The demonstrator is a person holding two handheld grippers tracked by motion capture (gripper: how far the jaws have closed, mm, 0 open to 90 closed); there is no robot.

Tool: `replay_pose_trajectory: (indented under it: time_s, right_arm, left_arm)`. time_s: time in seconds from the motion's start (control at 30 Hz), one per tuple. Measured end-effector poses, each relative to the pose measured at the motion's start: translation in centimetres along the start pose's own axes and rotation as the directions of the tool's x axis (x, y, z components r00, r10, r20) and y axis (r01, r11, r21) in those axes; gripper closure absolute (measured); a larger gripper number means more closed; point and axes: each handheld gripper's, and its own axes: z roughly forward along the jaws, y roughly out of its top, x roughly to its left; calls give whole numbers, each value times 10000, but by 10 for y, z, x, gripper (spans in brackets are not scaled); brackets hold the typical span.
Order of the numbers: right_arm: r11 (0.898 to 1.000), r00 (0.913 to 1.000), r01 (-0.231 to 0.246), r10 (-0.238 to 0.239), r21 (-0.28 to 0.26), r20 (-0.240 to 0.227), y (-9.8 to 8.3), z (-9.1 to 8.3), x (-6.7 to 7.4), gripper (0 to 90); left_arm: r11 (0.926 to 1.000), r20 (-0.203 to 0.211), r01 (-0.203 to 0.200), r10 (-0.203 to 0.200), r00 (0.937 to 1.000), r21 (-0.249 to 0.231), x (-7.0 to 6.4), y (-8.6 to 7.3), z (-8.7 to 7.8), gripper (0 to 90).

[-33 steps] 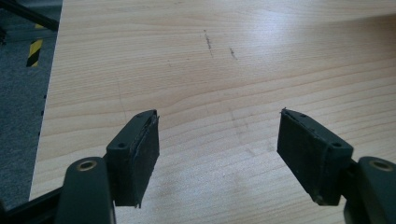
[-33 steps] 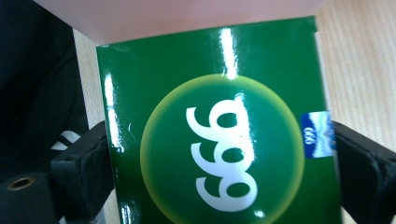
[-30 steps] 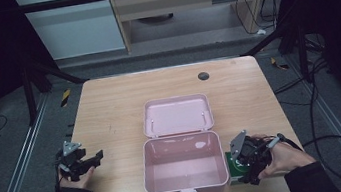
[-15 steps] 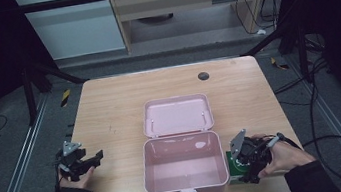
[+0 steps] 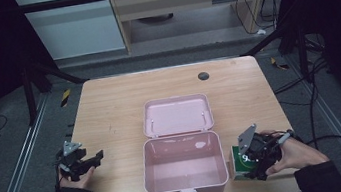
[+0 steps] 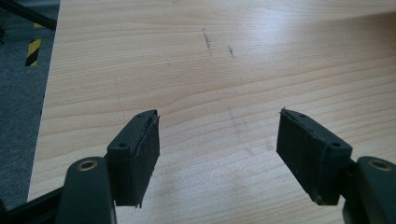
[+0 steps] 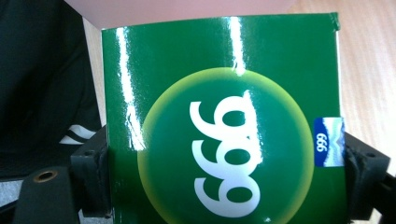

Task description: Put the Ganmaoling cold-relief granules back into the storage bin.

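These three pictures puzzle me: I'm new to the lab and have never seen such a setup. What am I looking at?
A person sits at a table holding a hand-held two-jaw gripper in each hand. The high view looks down from above; the other two come from cameras riding on the grippers. A pink box lies open mid-table, its lid back. The left gripper is open over bare wood, holding nothing. The right gripper, beside the box, is shut on a green carton printed with white digits.
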Motion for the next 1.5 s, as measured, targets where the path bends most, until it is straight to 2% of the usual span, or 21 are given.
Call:
replay_pose_trajectory:
  time_s: [0.3, 0.4, 0.83, 1.27, 1.5]
  right_arm:
    - [9999, 9997, 83, -80, -124, 243, 2, -27, 2, 154]
    - [9995, 9994, 140, -132, -267, 308, 7, -42, 3, 154]
    - [9985, 9976, 393, -371, -370, 591, 28, -81, 5, 156]
    - [9985, 9967, 467, -446, -299, 674, 50, -105, 6, 159]
    - [9971, 9958, 663, -637, -379, 660, 63, -118, 8, 159]
  left_arm:
    - [10000, 3, -5, 5, 10000, 15, 0, 0, 0, 293]
    - [10000, 11, -11, 11, 10000, 17, 0, 0, 0, 293]
    - [10000, 36, -46, 46, 10000, 64, -1, 0, 0, 293]
    - [9999, 50, -73, 72, 10000, 114, -1, 0, 1, 293]
    - [9999, 47, -90, 89, 9999, 145, -1, 0, 1, 293]
